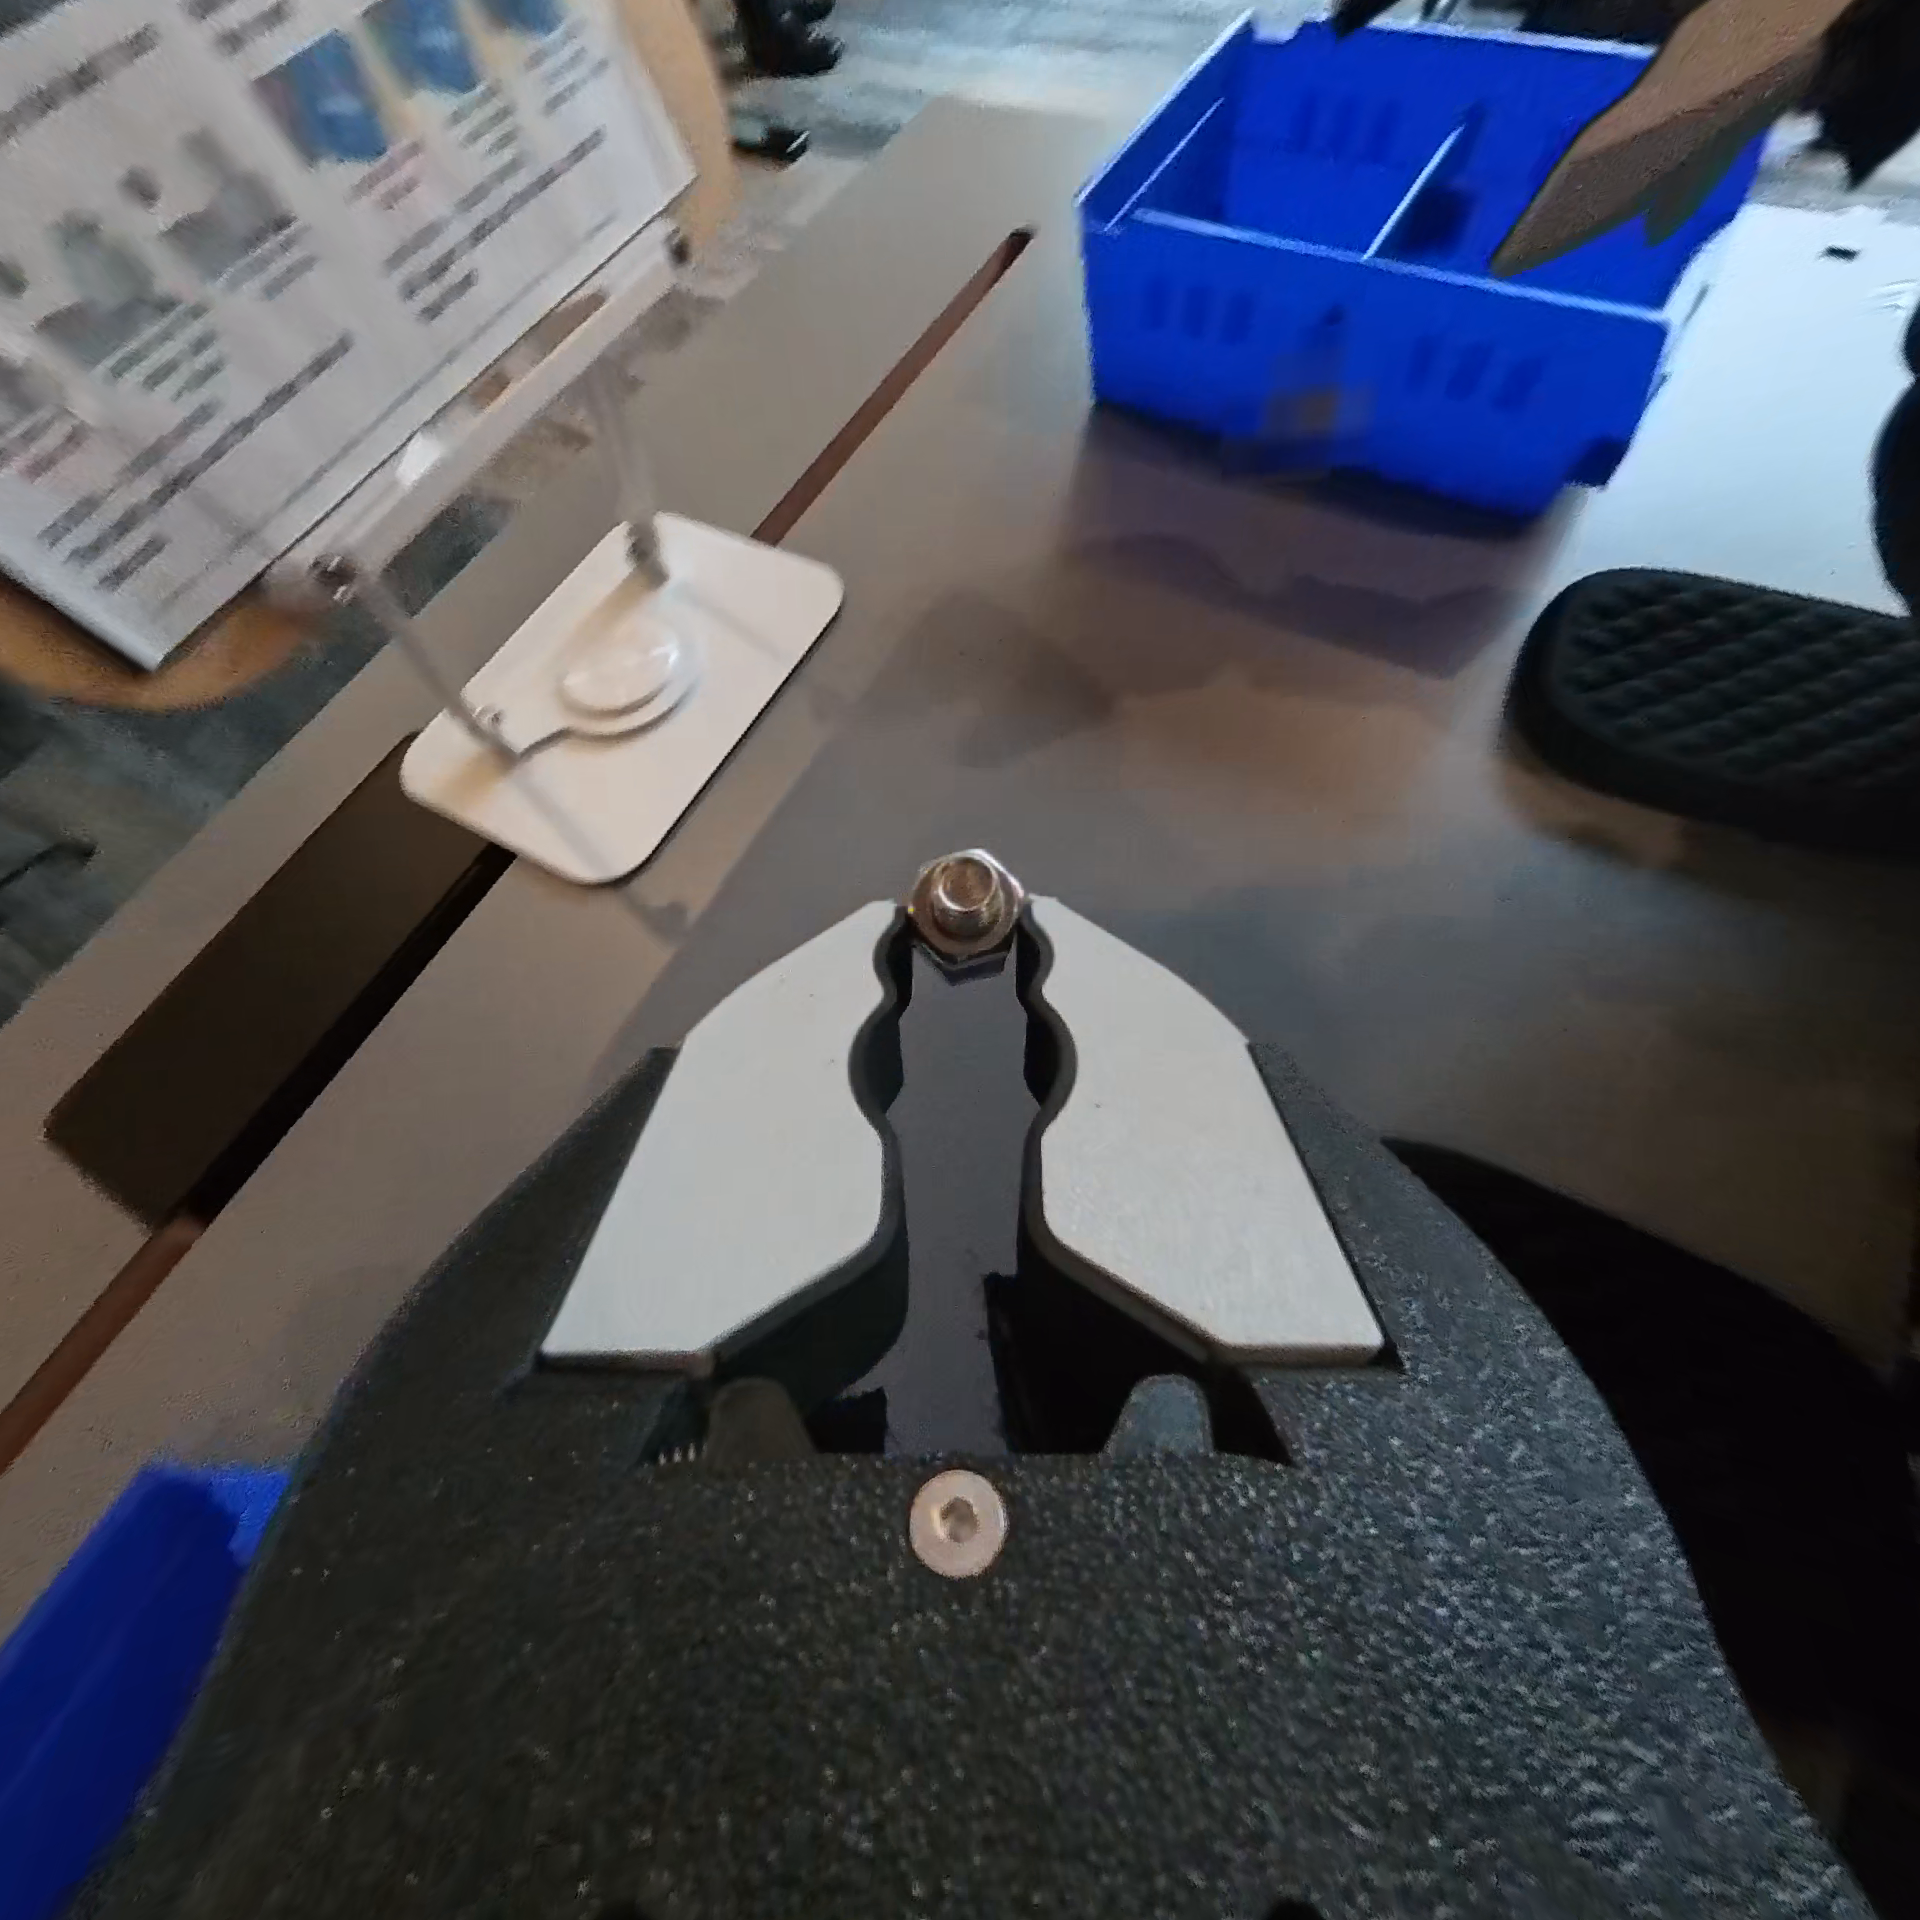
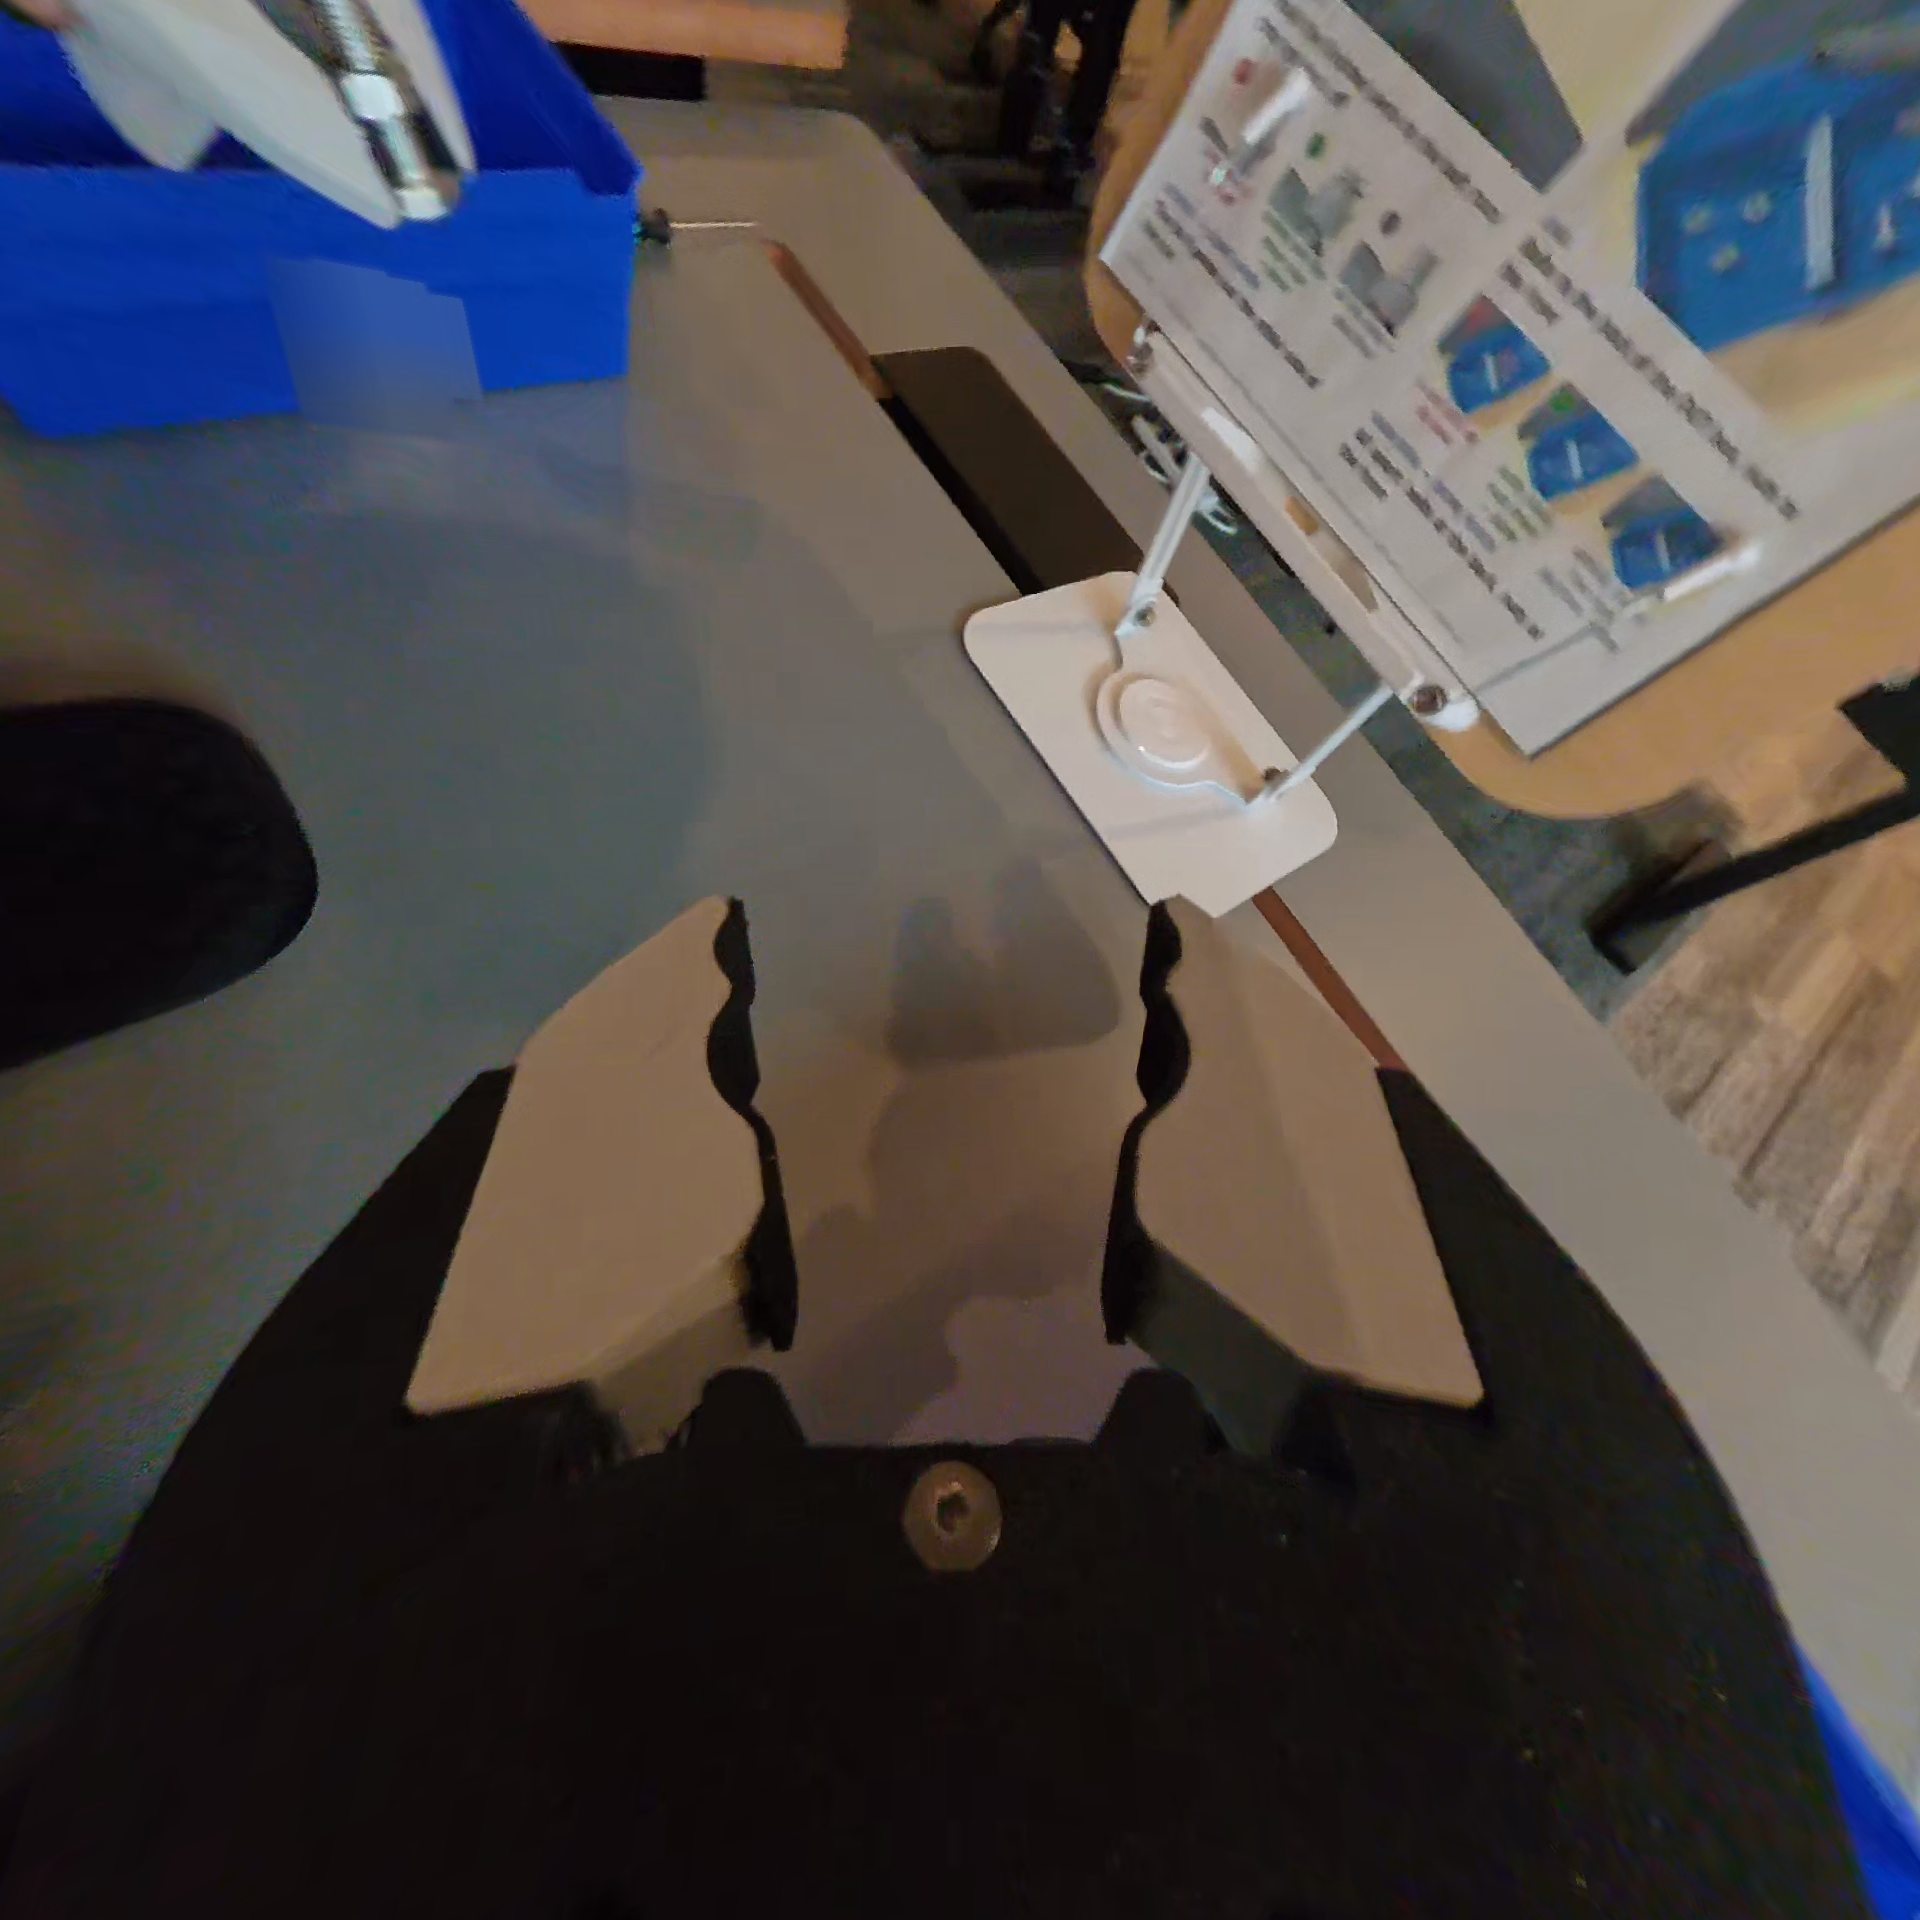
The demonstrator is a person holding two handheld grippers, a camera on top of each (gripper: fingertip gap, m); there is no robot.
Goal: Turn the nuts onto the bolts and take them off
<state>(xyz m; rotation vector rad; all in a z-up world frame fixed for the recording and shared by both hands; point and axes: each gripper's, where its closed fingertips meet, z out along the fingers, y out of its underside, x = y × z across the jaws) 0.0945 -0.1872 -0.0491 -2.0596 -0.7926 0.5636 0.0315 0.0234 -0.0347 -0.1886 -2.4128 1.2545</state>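
Left wrist view: left gripper (image 1: 966,925) clamps the steel bolt with its hex nut (image 1: 966,902) at its fingertips above the grey tabletop (image 1: 1195,831); right wrist view: right gripper (image 2: 940,914) gapes empty over mid-table, and should close squarely on the nut's flats.

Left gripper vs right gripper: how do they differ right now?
The left gripper is shut on a silver bolt with a nut; the right gripper is open and holds nothing. The left fingertips pinch the bolt; the right fingers stand apart over the bare grey table. Both have pale scalloped pads on black bodies.
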